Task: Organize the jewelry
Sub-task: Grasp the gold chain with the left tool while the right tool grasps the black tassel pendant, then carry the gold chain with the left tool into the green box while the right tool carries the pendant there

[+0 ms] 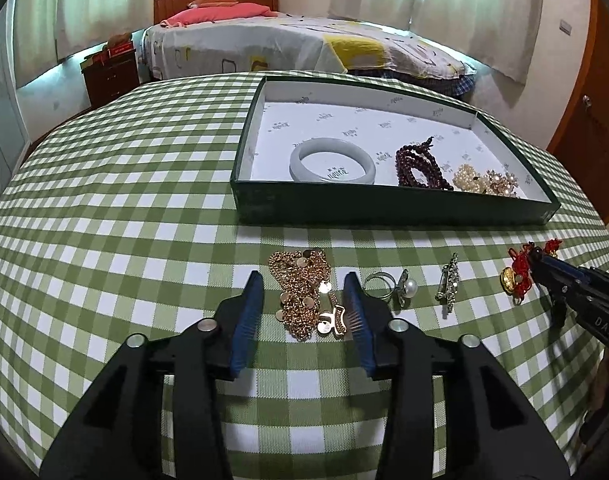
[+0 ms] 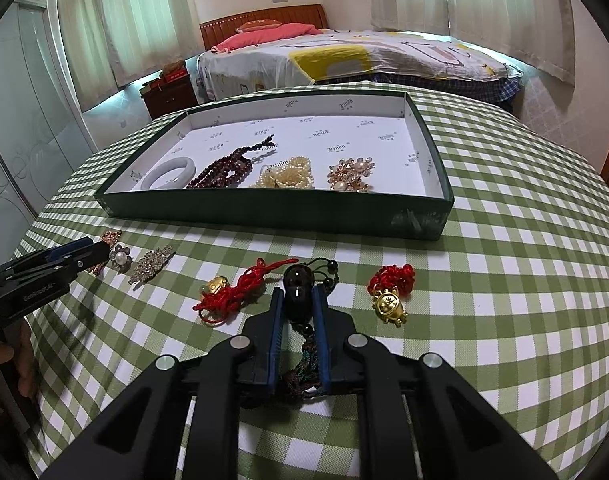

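reading "das" on its side, the right gripper [image 2: 298, 300] jaws clamp a dark bead pendant [image 2: 297, 287]; left gripper [image 1: 304, 288] jaws wide.

Tray [image 1: 384, 208] behind – chain [image 1: 302, 296] left of ring [image 1: 380, 286]

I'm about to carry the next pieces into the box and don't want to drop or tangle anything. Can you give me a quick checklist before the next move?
1. Right tongs closed on the dark bead pendant: ok.
2. Pendant cord clear of the red cord charm beside it: cannot tell; they lie close.
3. Left tongs gripping the gold chain: not ok; they are open, and the chain lies between them on the cloth.
4. Free floor in the green box: ok; the right end is bare.
5. White bangle, dark red beads and pearl pieces already in the box: ok.
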`<state>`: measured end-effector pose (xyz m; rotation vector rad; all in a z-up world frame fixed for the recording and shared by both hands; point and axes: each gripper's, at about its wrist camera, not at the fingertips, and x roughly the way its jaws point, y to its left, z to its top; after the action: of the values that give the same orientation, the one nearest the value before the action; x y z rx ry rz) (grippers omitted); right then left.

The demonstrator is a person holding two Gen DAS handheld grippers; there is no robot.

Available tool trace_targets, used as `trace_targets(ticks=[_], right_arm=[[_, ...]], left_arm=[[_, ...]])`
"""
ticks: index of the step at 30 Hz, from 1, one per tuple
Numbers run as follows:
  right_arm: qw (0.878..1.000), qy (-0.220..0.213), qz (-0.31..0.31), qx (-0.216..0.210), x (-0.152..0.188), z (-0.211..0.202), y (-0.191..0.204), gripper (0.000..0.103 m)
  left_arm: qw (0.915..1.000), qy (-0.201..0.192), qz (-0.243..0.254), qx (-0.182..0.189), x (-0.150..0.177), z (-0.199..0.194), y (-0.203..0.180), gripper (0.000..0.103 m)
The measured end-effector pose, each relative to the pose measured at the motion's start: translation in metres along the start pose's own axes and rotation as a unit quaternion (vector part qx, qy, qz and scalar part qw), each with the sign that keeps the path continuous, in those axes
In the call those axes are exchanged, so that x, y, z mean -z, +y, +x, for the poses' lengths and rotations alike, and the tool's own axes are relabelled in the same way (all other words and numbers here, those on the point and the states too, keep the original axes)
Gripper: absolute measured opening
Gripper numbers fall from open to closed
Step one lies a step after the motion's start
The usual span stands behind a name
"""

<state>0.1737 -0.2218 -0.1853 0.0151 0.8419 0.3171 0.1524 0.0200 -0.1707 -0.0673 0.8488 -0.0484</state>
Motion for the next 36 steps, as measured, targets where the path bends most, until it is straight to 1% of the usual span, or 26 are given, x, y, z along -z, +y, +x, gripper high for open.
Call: trace_targets(ticks=[1, 3, 5, 7, 10, 20, 29, 36], right_arm=[[1.000, 0.000, 0.000, 0.000, 0.000, 0.000, 0.000, 0.015], [1.000, 0.000, 0.000, 0.000, 0.000, 0.000, 0.000, 0.015], [1.000, -0.001, -0.001, 0.001, 0.000, 0.000, 0.001, 0.015], [1.000, -0.001, -0.001, 0.000, 0.000, -0.001, 0.001, 0.015], [1.000, -0.003, 0.001, 0.001, 0.000, -0.001, 0.001, 0.015], [1.000, -0.012, 0.001, 0.001, 0.002, -0.007, 0.002, 0.015], [0.999, -0.036, 0.000, -0.002, -0.003, -0.025, 0.004, 0.015], [0.998, -0.061, -0.004, -0.002, -0.007, -0.047, 0.008, 0.015]], left_arm=[[1.0000, 0.000, 0.001, 0.002, -0.001, 0.000, 0.000, 0.024], [1.0000, 0.002, 0.000, 0.007, -0.002, 0.002, 0.001, 0.014], [0.9998, 0.001, -0.007, 0.019, -0.005, 0.004, 0.004, 0.013], [0.9996, 0.000, -0.012, 0.024, -0.005, 0.004, 0.006, 0.011], [0.9997, -0.006, -0.011, 0.022, -0.003, 0.001, 0.005, 0.009], [0.9990, -0.033, -0.014, 0.024, -0.005, -0.023, 0.007, 0.008], [0.9974, -0.065, -0.014, 0.026, -0.012, -0.052, 0.006, 0.007], [0.9955, -0.090, -0.011, 0.026, -0.014, -0.075, 0.003, 0.008]])
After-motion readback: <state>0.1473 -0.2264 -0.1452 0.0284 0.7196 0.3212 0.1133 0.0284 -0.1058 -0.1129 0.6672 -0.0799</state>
